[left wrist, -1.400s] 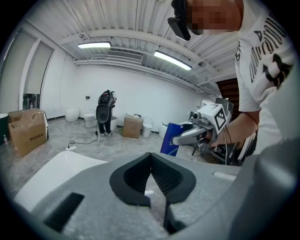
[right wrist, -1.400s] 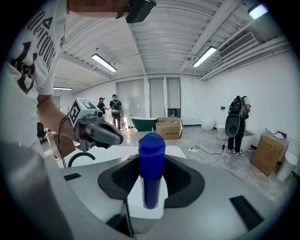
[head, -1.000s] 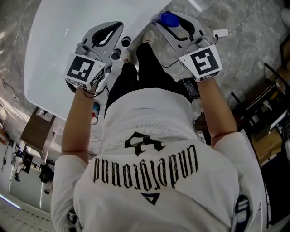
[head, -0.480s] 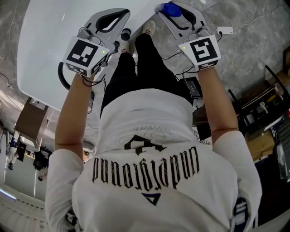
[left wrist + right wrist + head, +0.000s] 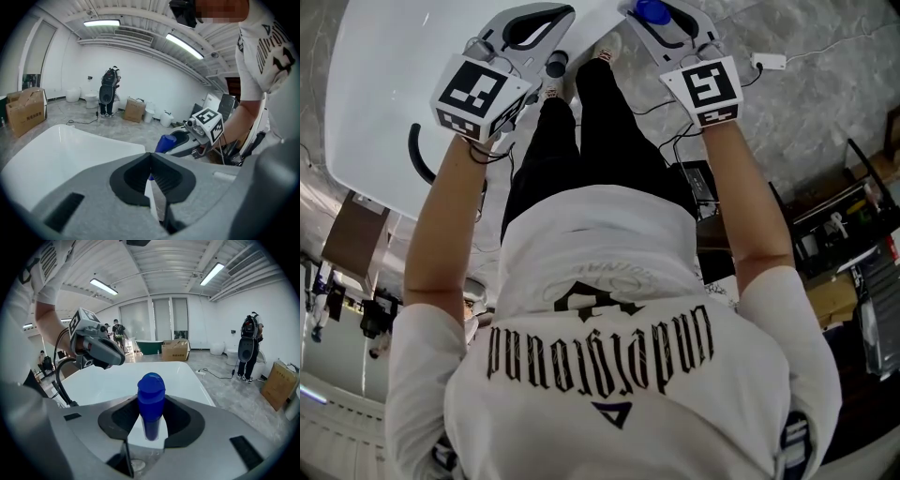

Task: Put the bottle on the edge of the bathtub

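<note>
**Bathroom showroom floor: holdings at bathtub end**

1. Floor [image 5: 825, 103]. Grey, marbled, runs under and around everything listed.
2. Bathtub [image 5: 384, 94]. White, freestanding and rounded. It fills the upper left of the head view and lies ahead of both grippers.
3. Person [image 5: 609, 309]. White printed T-shirt and black trousers, standing at the bathtub's end with both forearms stretched forward and one gripper in each hand.
4. Bystander [image 5: 248, 348]. Stands far off by the wall with a dark backpack. Too small for further detail.
5. Cardboard boxes [image 5: 26, 110]. Brown, on the floor well apart from the bathtub. One more is visible in the distance in the right gripper view.
6. Left gripper [image 5: 151, 157]. Grey body with a black-and-white marker cube [image 5: 481, 94] at the rear. Its jaws are closed tip to tip with nothing between them. It is held over the bathtub's near end.
7. Right gripper [image 5: 151, 397]. Same make, with its marker cube [image 5: 703, 89] at the rear. Its jaws stand wide and are clamped on the bottle. It is held level with the left gripper, just beside the bathtub's end.
8. Bottle [image 5: 151, 413]. It has a blue top and stands upright between the right gripper's jaws. It is carried in the air and not resting on the bathtub edge. The lower body is mostly hidden by the gripper.
9. Power strip [image 5: 769, 63]. White, lying on the floor with a trailing cable, to the right of the right gripper.
</note>
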